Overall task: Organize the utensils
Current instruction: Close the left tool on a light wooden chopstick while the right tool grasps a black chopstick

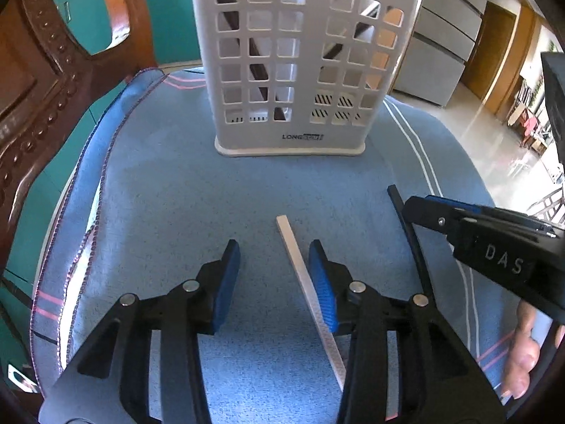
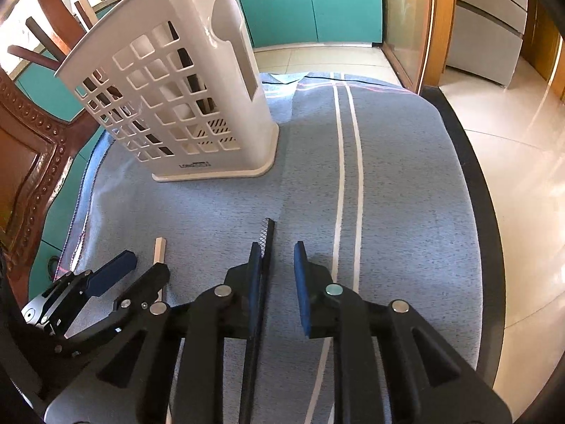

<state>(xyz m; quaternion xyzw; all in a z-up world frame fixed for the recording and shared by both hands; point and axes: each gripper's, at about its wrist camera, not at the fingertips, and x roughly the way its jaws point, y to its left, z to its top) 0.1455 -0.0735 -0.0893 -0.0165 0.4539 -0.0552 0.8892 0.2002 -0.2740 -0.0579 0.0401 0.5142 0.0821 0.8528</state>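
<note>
A white perforated utensil holder (image 1: 300,60) stands upright on a blue cloth (image 1: 169,194), with dark sticks inside it; it also shows in the right wrist view (image 2: 183,106). A pale chopstick (image 1: 303,282) lies on the cloth between the open jaws of my left gripper (image 1: 275,268), close against the right pad. A black chopstick (image 2: 265,265) lies between the open jaws of my right gripper (image 2: 277,268), against the left pad; it also shows in the left wrist view (image 1: 409,233). The pale chopstick's tip (image 2: 159,247) shows left of it.
A carved wooden chair (image 1: 42,81) stands at the left of the table. Teal cabinets (image 2: 310,0) are behind. The dark table edge (image 2: 469,176) runs along the right, with tiled floor (image 2: 522,141) beyond. White stripes (image 2: 348,162) cross the cloth.
</note>
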